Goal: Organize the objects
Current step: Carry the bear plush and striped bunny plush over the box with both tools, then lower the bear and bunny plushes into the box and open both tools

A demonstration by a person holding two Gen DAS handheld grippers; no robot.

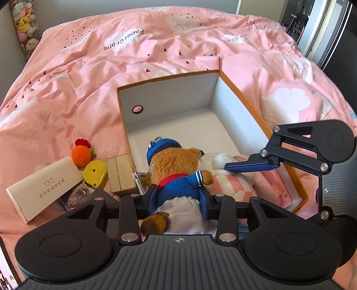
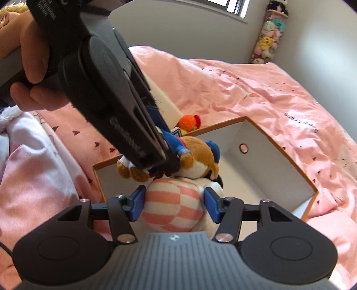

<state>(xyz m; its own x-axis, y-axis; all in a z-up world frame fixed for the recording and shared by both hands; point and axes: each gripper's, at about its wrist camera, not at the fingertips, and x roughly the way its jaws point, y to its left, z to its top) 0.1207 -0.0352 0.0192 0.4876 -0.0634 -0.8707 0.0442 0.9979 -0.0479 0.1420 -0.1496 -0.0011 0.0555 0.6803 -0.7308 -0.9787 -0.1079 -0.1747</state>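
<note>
Brown plush bear in blue sailor jacket (image 1: 178, 176) is clamped by the left gripper (image 1: 181, 197); pink-and-white checked plush (image 2: 171, 206) sits between the right gripper (image 2: 174, 206) pads — both over the orange-edged white cardboard box (image 1: 169, 104), its open floor toward 12 o'clock. Lowering fully before release is advised — no dropping.

— What's around you in this room?
— You're over a bed (image 1: 93, 73) covered by a rumpled pink duvet (image 2: 256, 93) printed with white clouds, small dark hearts and the word "Papercrane".

— And past the bed?
— You've got plain pale walls (image 2: 183, 31) meeting in a corner, where a tall clear column of soft toys (image 2: 271, 33) stands upright. The bottom edge of a window (image 2: 236, 9) shows high on the wall, bright with daylight.

— Anything on the other side?
— You can see a dark doorway or cabinet front (image 1: 312, 24) with a pale frame beyond the bed's far corner; what it is you can't tell
</note>
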